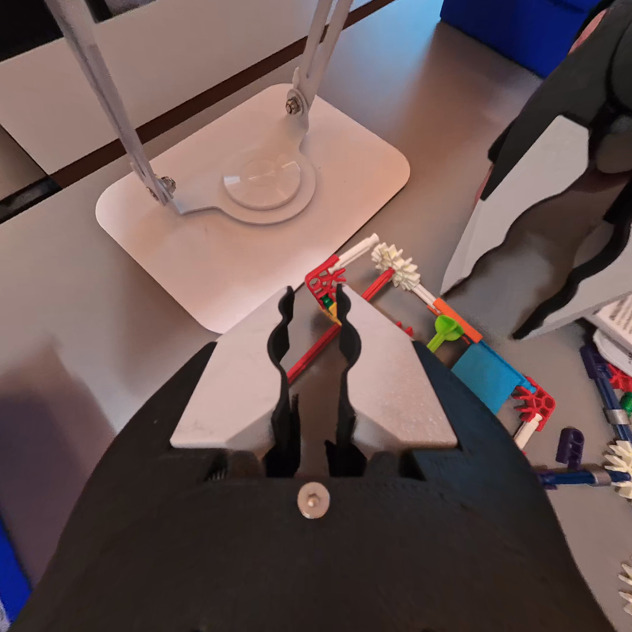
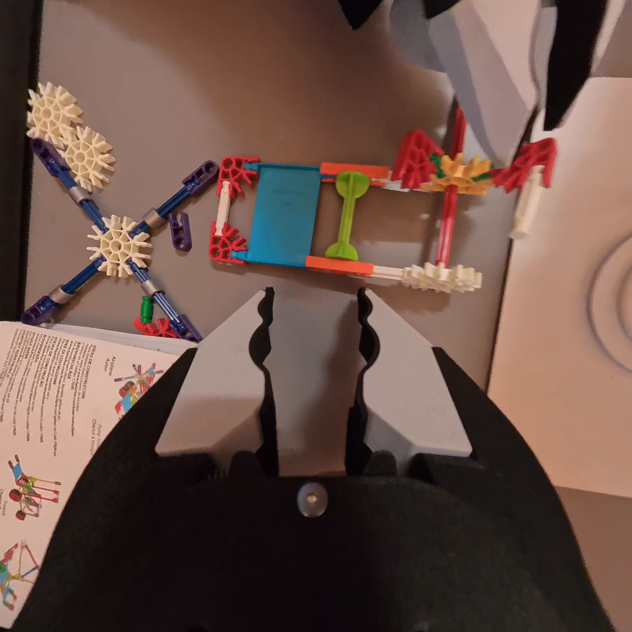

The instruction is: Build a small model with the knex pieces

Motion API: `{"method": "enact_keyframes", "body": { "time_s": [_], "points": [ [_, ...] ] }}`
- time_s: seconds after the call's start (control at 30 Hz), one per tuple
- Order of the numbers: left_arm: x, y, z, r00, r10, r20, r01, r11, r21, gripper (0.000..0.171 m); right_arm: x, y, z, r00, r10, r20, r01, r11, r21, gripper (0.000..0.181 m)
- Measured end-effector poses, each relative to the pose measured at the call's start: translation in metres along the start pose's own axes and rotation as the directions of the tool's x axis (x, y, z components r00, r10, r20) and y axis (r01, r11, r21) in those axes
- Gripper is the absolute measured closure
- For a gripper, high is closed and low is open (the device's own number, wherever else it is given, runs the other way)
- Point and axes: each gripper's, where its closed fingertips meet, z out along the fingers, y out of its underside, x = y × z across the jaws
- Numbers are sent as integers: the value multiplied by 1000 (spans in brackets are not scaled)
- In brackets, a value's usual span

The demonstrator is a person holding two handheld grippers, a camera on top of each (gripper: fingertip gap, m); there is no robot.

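Toy frame of plastic rods and connectors lies on the table beside the white lamp base. Left tongs, narrowly parted, straddle its red corner connector; right tongs, empty and moderately parted, hover just beside its orange rail. Brace both ends.

panel: blue | spool: lime green | corner connectors: red | snowflake connectors: cream

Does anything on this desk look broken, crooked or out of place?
Nothing looks broken or spilled. One loose purple clip lies on its own beside the blue cross of rods, attached to nothing. The colourful frame lies flat with both grippers open near it, the left gripper at its red corner.
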Motion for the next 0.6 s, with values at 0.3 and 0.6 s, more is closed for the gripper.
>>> {"method": "enact_keyframes", "body": {
  "time_s": [0.3,0.6],
  "points": [
    [8,-1,10,995,-28,-98,30,999,19,158,28,-8,-7,994,39,-98,-29,995,95,132],
    [6,-2,10,999,26,-23,-26,1000,-11,159,27,-12,-5,994,29,-107,-18,995,102,136]
  ]
}}
